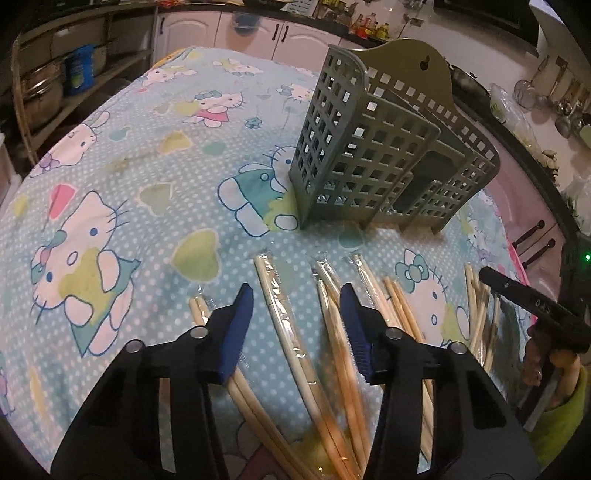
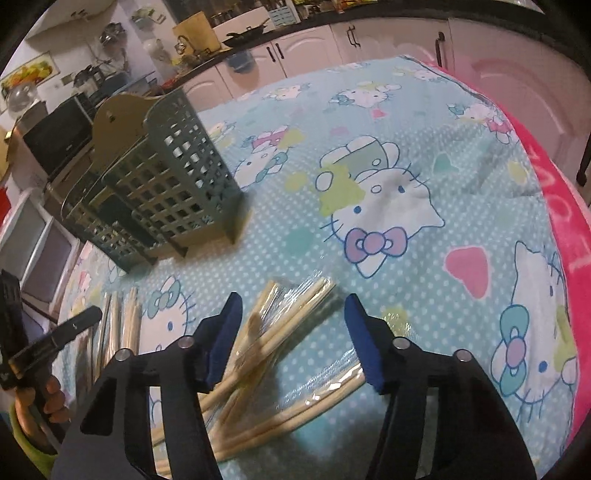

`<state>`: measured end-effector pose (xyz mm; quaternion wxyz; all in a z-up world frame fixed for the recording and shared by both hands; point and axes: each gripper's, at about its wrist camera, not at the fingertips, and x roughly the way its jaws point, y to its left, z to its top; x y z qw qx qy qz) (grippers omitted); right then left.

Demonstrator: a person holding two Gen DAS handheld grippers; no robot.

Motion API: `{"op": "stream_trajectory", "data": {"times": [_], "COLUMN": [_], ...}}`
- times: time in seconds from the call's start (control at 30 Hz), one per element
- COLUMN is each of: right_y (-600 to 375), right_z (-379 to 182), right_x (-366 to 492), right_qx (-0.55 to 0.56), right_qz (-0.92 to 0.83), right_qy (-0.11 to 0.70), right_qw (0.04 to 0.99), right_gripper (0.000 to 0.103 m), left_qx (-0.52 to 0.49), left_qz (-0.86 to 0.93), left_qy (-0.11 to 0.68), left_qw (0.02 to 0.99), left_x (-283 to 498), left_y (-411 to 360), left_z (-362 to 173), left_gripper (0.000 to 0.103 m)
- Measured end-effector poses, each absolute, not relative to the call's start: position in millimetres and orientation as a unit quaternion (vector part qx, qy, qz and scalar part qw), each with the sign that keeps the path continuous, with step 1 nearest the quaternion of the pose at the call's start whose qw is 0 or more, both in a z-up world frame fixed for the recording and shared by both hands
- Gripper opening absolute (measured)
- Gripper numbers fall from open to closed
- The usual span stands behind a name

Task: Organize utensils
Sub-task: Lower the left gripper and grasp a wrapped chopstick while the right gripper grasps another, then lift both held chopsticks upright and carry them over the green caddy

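Note:
A grey-green lattice utensil holder (image 1: pixel 369 158) (image 2: pixel 166 177) stands upright on the cartoon-cat tablecloth (image 1: pixel 147 166) (image 2: pixel 424 280). Several pairs of pale wooden chopsticks in clear wrappers lie in front of it. My left gripper (image 1: pixel 295 295) is open just above the cloth, with one wrapped pair (image 1: pixel 284 317) lying between its blue pads and more pairs (image 1: pixel 399 306) to the right. My right gripper (image 2: pixel 293 301) is open over a crossed pile of wrapped chopsticks (image 2: pixel 280 325), its pads apart from them. Another pair (image 2: pixel 325 395) lies under its right finger.
A person's hand (image 1: pixel 535 362) (image 2: pixel 51 398) holds each gripper's handle at the frame edge. More chopsticks (image 2: pixel 122 325) lie between the two grippers. A pink blanket (image 2: pixel 565 240) borders the cloth on the right. Kitchen cabinets (image 1: pixel 288 33) and shelves with pots (image 1: pixel 40 88) stand behind.

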<state>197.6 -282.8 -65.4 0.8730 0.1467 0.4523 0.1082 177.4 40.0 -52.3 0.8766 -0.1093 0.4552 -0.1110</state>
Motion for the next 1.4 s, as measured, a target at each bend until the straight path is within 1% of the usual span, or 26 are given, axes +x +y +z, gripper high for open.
{"op": "stream_trajectory", "data": {"times": [0.13,0.2,0.37,0.43,0.47,0.5,0.57,0.6,0.7,0.83,0.9,1.4], "right_y": [-291,-295,-299,-301,-300,-300,-300,-299,-298,-295,-294,-269], "right_z": [-67,-67,-66,-65,-65,-63,-59,-56,-48,-37,-29,36], "right_x": [205,208,213,215,215,215,214,214,213,210,208,181], "right_qx": [0.167,0.172,0.182,0.184,0.184,0.183,0.181,0.18,0.175,0.168,0.164,0.129], "right_qz": [0.108,0.109,0.115,0.119,0.121,0.125,0.133,0.135,0.145,0.158,0.166,0.222], "right_qy": [0.453,0.454,0.454,0.453,0.452,0.45,0.442,0.439,0.428,0.416,0.409,0.344], "right_qw": [0.869,0.868,0.864,0.864,0.864,0.865,0.868,0.87,0.875,0.88,0.882,0.903], "right_gripper": [0.045,0.038,0.027,0.022,0.02,0.018,0.017,0.014,0.011,0.01,0.01,0.006], "left_qx": [-0.11,-0.112,-0.127,-0.131,-0.133,-0.137,-0.14,-0.137,-0.133,-0.133,-0.136,-0.12], "left_qz": [-0.111,-0.108,-0.106,-0.103,-0.099,-0.096,-0.093,-0.088,-0.083,-0.082,-0.086,-0.113], "left_qy": [0.466,0.467,0.47,0.474,0.476,0.478,0.481,0.483,0.482,0.473,0.463,0.32], "left_qw": [0.871,0.87,0.867,0.865,0.864,0.862,0.86,0.86,0.862,0.867,0.871,0.933], "left_x": [184,186,192,196,198,200,204,205,207,204,202,162], "left_y": [38,38,42,45,47,48,51,52,53,53,53,43], "left_z": [-59,-61,-65,-67,-67,-68,-69,-69,-69,-65,-59,52], "left_gripper": [0.037,0.037,0.035,0.03,0.025,0.023,0.018,0.012,0.008,0.006,0.004,0.002]}}
